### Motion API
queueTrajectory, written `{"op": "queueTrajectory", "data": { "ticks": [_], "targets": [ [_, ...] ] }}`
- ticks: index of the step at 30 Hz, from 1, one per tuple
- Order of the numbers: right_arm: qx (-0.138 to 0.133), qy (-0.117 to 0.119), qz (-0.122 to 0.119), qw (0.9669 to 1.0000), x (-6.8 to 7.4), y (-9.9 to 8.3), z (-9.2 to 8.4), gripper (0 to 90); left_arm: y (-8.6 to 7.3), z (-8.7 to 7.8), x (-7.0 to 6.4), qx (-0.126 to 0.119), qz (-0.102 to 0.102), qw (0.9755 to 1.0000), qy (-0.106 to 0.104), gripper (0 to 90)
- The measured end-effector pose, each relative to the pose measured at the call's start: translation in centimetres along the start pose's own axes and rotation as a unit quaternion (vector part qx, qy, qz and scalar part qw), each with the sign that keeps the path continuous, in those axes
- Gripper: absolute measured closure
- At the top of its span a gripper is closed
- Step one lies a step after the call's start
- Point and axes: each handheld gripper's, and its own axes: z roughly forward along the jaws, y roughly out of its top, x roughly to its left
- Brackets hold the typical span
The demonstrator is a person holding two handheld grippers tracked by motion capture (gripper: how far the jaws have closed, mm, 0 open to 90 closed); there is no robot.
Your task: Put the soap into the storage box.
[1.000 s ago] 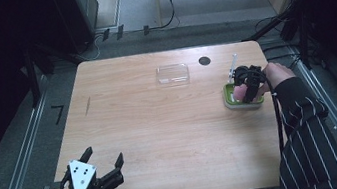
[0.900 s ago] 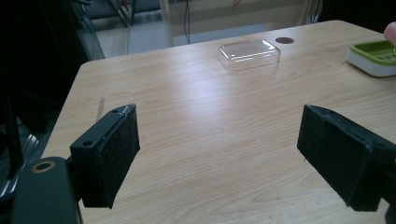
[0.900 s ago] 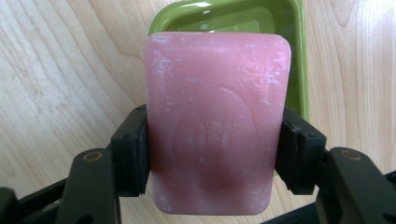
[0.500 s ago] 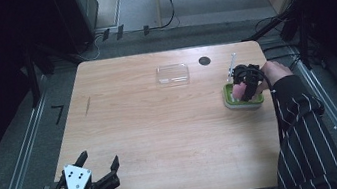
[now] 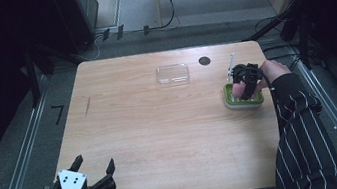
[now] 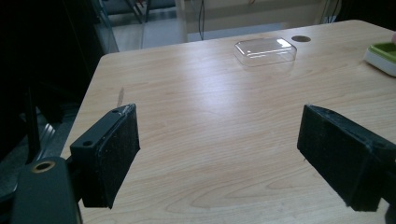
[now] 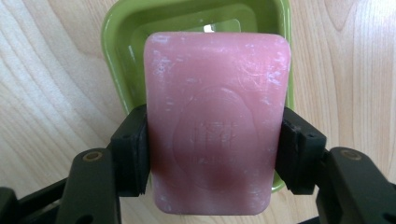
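High view: right gripper [image 5: 245, 88] pinches pink rectangular soap bar [image 5: 239, 90] over green plastic soap dish [image 5: 243, 101] at table's right edge, apparently to seat it; clear plastic lid [image 5: 172, 73] lies apart | Left gripper view: left gripper [image 6: 219, 154] idle, jaws spread | Right gripper view: jaws clamp bar's sides; embossed stamp unreadable.

Clear plastic lid [image 5: 172, 73] lying flat on the wooden table [image 5: 161, 126], up toward 12 o'clock; small dark round hole [image 5: 204, 61] just beside it at 3 o'clock, not touching; thin dark mark [image 5: 88, 105] on the wood, well apart at 8 o'clock from the lid; grey floor [image 5: 15, 163] with metal rails [image 5: 24, 156] past the 9 o'clock edge; black cables [image 5: 170, 3] on the floor at 12 o'clock.
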Motion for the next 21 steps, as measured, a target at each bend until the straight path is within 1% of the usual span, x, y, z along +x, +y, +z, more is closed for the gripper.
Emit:
{"op": "queueTrajectory", "data": {
  "ticks": [1,5,6,10,15,16,18,20,21],
  "targets": [
    [0.000,0.002,0.001,1.0000,-0.1,0.1,0.1,38.7,0.0,-0.1,0.0,0.000,-0.001,1.0000,0.001,13.3],
    [0.007,0.000,-0.008,0.9999,0.0,0.4,0.4,38.7,-0.1,-0.2,0.1,0.000,-0.002,1.0000,0.003,13.4],
    [0.010,0.000,-0.004,0.9999,0.0,0.4,0.5,38.7,-0.1,-0.2,0.1,-0.001,-0.002,1.0000,0.004,13.4],
    [0.007,0.000,-0.005,1.0000,-0.2,0.4,0.7,38.7,-0.1,-0.4,0.2,0.000,-0.003,1.0000,0.006,13.3],
    [0.011,0.004,-0.007,0.9999,-0.4,0.3,1.1,38.6,-0.2,-0.5,0.2,0.000,-0.004,1.0000,0.008,13.3],
    [0.014,0.001,-0.014,0.9998,-0.4,0.5,1.3,38.7,-0.2,-0.5,0.2,0.001,-0.004,1.0000,0.008,13.4],
    [0.016,0.002,-0.011,0.9998,-0.4,0.5,1.3,38.6,-0.2,-0.6,0.3,0.001,-0.005,0.9999,0.010,13.4],
    [0.013,0.002,-0.018,0.9997,-0.5,0.6,1.5,38.7,-0.2,-0.6,0.3,0.001,-0.005,0.9999,0.010,13.4],
    [0.013,0.002,-0.018,0.9997,-0.5,0.6,1.5,38.7,-0.2,-0.6,0.3,0.000,-0.005,0.9999,0.011,13.4]
  ]
}}
